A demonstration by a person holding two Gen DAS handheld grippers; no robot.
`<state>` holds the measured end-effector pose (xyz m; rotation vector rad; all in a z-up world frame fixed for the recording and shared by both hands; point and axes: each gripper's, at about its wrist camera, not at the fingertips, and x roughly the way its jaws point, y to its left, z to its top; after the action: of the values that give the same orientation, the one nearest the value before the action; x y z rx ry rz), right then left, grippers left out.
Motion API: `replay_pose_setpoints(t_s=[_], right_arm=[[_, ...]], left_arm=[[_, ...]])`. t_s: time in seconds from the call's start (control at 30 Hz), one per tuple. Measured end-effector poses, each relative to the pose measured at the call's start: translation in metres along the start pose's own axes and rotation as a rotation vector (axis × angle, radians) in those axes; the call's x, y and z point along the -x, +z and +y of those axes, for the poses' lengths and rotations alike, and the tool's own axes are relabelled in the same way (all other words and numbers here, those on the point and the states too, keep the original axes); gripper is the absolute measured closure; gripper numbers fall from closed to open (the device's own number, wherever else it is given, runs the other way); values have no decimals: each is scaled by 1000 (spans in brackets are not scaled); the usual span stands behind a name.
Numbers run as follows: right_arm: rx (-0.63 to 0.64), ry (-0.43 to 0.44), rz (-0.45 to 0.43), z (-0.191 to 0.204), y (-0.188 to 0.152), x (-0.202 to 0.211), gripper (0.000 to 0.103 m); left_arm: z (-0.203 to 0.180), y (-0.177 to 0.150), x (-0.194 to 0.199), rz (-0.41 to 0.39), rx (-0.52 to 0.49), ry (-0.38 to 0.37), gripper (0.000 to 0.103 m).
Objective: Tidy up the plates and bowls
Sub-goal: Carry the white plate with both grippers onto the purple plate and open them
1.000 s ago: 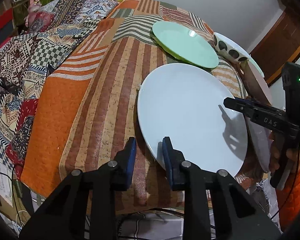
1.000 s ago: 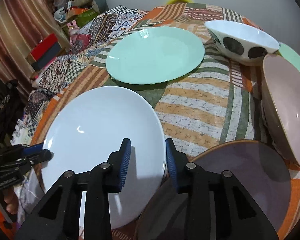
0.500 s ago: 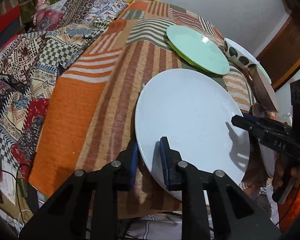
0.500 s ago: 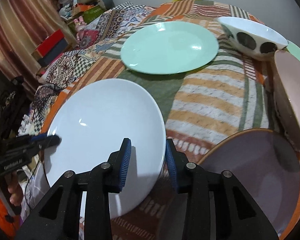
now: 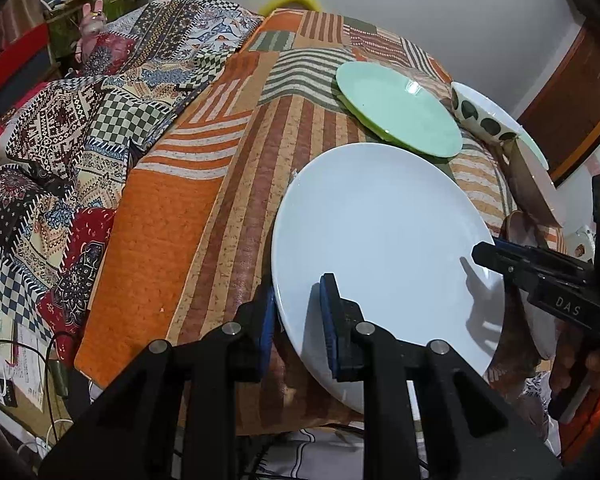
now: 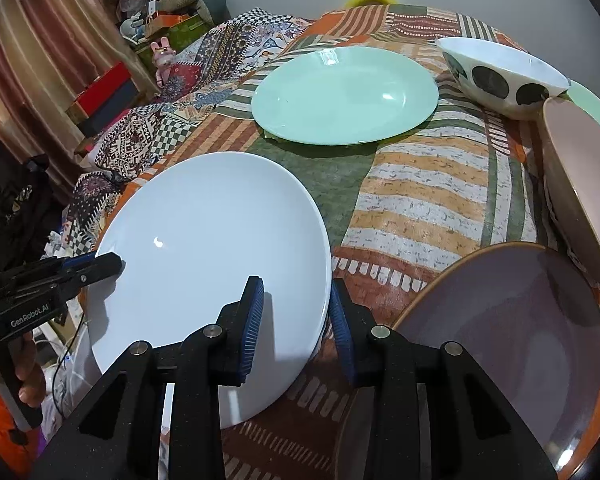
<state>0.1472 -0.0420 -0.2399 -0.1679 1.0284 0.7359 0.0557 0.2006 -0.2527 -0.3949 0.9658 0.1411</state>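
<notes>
now both grippers straddle white plate (image 5: 380,240) rim.

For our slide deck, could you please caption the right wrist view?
Right gripper straddling the white plate rim, green plate and bowls beyond.

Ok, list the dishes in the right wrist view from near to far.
Purple plate by the right claw → white plate → pink bowl → green plate → spotted bowl.
</notes>
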Motion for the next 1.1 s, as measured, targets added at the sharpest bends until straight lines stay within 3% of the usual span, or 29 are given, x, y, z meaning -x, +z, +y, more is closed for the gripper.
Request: replay_pose_setpoints(t_s=[0.6,1.1], right_arm=[[-55,-12,-124,-16,-8,53,72],[-156,-66,-158,-59,-39,88,72]], left_arm=[[-49,8,41,-84,-76,-38,82],[-111,6,33,-52,-170,-108,82]])
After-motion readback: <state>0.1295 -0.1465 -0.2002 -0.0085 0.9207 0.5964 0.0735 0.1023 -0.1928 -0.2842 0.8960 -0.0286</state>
